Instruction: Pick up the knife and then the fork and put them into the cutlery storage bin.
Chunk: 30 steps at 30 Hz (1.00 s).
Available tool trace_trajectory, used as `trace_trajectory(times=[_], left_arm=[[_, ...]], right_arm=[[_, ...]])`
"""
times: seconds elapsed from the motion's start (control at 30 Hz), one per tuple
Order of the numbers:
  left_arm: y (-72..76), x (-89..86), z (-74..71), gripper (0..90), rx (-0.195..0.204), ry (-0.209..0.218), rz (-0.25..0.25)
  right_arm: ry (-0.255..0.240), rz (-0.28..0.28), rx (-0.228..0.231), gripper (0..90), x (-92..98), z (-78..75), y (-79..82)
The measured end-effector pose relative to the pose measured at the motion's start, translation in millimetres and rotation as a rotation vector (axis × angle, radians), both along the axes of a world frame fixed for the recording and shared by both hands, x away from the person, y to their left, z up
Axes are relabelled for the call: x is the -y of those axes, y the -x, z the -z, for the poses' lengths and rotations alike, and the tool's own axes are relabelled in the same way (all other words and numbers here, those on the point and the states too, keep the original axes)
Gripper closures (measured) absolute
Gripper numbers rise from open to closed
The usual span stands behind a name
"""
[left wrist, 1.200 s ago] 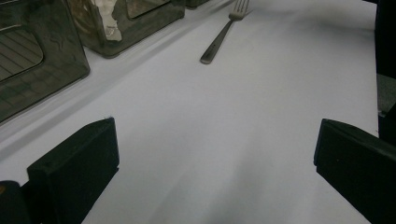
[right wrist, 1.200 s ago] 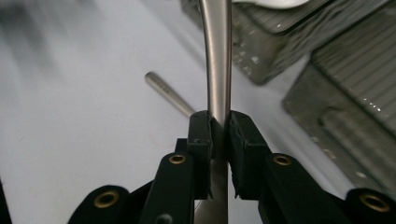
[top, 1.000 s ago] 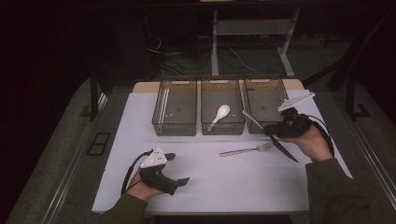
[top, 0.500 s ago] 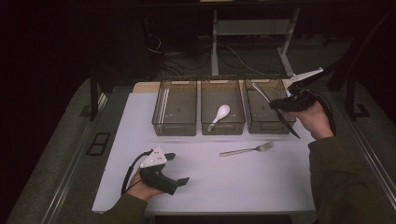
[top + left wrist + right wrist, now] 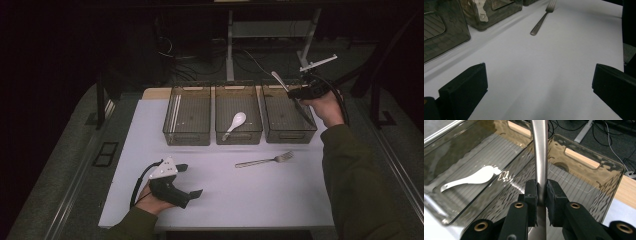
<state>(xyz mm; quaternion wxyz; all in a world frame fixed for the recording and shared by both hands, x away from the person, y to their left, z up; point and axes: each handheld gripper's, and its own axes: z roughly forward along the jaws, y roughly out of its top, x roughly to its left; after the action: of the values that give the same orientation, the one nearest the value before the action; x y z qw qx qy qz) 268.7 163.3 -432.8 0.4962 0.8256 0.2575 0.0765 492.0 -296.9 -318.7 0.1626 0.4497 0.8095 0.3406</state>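
The table knife has been carried from a place low over the white mat, close to the fork, up and away to the right-hand bin, and it is now held in the air above that bin. The right gripper is closed on the knife: in the right gripper view its two pads are pressed on the metal handle, and the bin's ribbed floor is seen just below. The knife is held at a slant and is not yet laid down. From this it is judged that the sorting of the cutlery is in its middle: the white spoon already lies in the middle bin, the knife is about to be lowered and released, and the fork remains on the mat. The left gripper has not been moved; it rests on the mat with its jaws wide apart and nothing between them.
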Motion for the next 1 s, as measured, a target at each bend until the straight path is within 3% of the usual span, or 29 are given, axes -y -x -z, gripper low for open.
trace_trajectory(times=[0.1,0.3,0.83,0.87,0.93,1.0], left_arm=[[-0.5,-0.1,-0.2,0.0,-0.003,0.006,-0.001],[-1.0,-0.7,0.1,0.0,-0.005,0.014,-0.001],[-0.3,0.4,1.3,0.0,-0.014,0.009,0.005],[-0.2,0.4,1.1,0.0,-0.014,0.008,0.007],[-0.1,0.9,1.3,0.0,-0.013,0.012,0.007],[-0.1,1.1,1.4,0.0,-0.016,0.009,0.009]], right_arm=[[0.001,0.002,0.012,79.3,-0.1,4.2,-9.8],[-0.011,0.038,-0.011,79.2,0.2,21.7,-21.6],[0.007,0.066,-0.112,79.2,3.6,63.4,-24.0],[0.006,0.067,-0.116,79.9,3.5,64.6,-23.9],[-0.002,0.060,-0.111,90.0,3.6,65.0,-23.9],[-0.011,0.058,-0.105,90.0,2.0,61.2,-23.7]])
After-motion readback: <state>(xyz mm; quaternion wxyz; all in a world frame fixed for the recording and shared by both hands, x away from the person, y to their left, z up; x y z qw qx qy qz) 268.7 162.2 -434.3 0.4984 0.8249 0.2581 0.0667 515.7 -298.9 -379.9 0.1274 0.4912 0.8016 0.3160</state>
